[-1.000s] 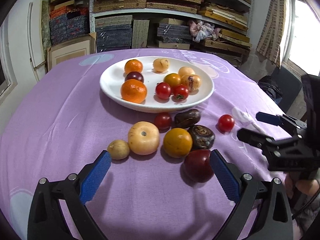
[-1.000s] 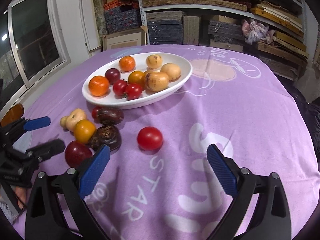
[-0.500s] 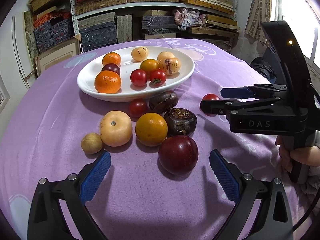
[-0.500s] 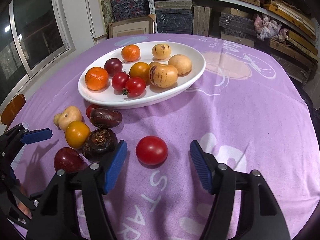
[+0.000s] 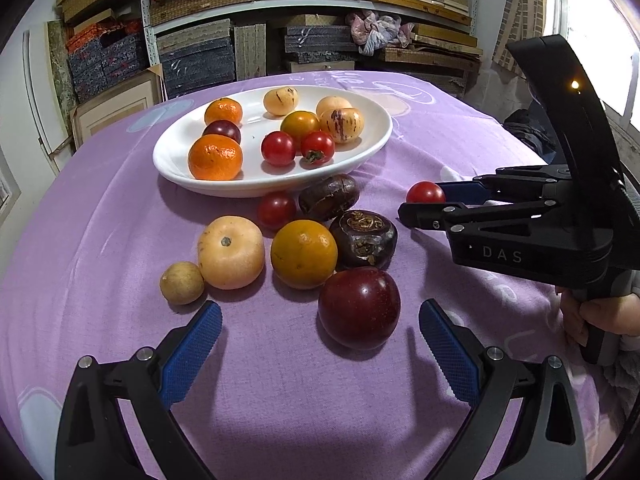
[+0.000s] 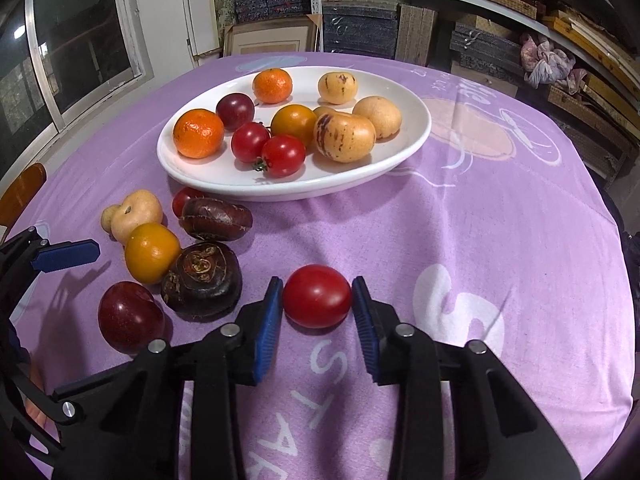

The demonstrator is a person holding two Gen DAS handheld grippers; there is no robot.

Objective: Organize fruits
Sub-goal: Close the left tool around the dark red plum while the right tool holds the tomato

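A white oval plate (image 6: 416,136) on the purple cloth holds several fruits; it also shows in the left wrist view (image 5: 176,160). My right gripper (image 6: 318,300) has closed around a lone red tomato (image 6: 317,296) on the cloth, its blue pads at both sides of it; the same tomato shows in the left wrist view (image 5: 425,193). My left gripper (image 5: 320,340) is open and empty just in front of a dark red plum (image 5: 359,308). Loose fruits lie beside it: an orange one (image 5: 304,253), a pale squat one (image 5: 231,252), a dark brown one (image 5: 363,239).
More loose fruit lies by the plate: a small tan one (image 5: 182,283), a red tomato (image 5: 276,210), a dark oval fruit (image 5: 329,197). Shelves of stacked boxes (image 5: 312,12) stand behind the table. A window (image 6: 80,40) is at the left.
My right gripper moved forward over the lone tomato and its jaws narrowed from wide open to touching it. My left gripper edged closer to the plum and stayed open.
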